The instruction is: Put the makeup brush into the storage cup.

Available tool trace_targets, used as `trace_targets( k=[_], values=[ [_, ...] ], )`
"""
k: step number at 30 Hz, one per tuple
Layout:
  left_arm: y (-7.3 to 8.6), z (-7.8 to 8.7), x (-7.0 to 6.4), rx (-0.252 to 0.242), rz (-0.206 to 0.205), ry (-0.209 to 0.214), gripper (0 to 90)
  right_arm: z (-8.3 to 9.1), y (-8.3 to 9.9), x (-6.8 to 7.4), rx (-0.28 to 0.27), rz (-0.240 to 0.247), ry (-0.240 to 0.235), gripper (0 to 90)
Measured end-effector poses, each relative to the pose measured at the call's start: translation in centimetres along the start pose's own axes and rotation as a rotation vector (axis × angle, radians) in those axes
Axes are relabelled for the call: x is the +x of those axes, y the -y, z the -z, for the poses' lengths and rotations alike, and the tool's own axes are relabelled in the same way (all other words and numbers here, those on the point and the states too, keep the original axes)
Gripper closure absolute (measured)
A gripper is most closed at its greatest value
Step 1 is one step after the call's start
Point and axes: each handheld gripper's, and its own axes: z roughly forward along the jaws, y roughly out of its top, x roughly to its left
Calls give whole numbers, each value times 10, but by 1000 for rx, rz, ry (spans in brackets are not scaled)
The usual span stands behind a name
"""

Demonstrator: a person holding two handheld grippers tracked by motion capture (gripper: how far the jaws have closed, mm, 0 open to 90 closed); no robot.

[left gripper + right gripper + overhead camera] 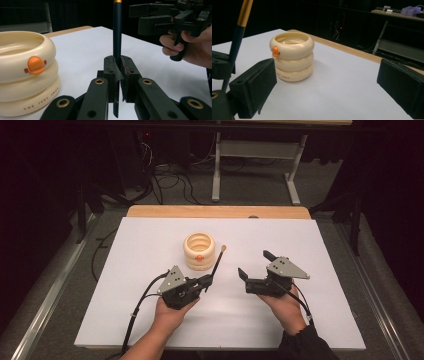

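Here, a slim dark brush (217, 265), or a similar stick-like tool with a gold band and a pale tip, is gripped near its lower end by the left gripper (117, 72). Its fingers (110, 72) are pressed tight against the handle from both sides. The handle's long axis rises away from the fingers, leaning forward and slightly right in the high view, so the pale tip hangs in the air just to the right of a cream holder (199, 251). This holder looks like three stacked rings with a small orange duck face on its side, and it stands upright on the white bench (150, 240), open mouth facing up. It lies ahead and to the left of the brush tip, close but apart. The left hand is plainly the nearer one to it. The right gripper (256, 265) hovers off to the right, its fingers spread wide with nothing between them, pointing toward the holder. Likely next, the brush must swing left and tip upright over the opening.
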Motion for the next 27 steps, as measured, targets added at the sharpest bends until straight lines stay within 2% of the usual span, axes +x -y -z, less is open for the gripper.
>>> trace_targets(
  k=[3,9,13,23,27],
  values=[
    [2,-1,0,2,-1,2,843,1,0,0,-4,-13,-14,43],
    [3,-2,-1,-3,2,5,843,3,-2,1,-41,-75,-90,73],
    [3,-3,-2,-6,5,7,843,2,-2,4,-45,-111,-130,152],
    [6,-7,-6,-8,5,16,843,3,-2,9,-64,-132,-190,274],
    [6,-9,-8,-7,1,18,843,3,-2,9,-74,-156,-210,320]
  ],
)
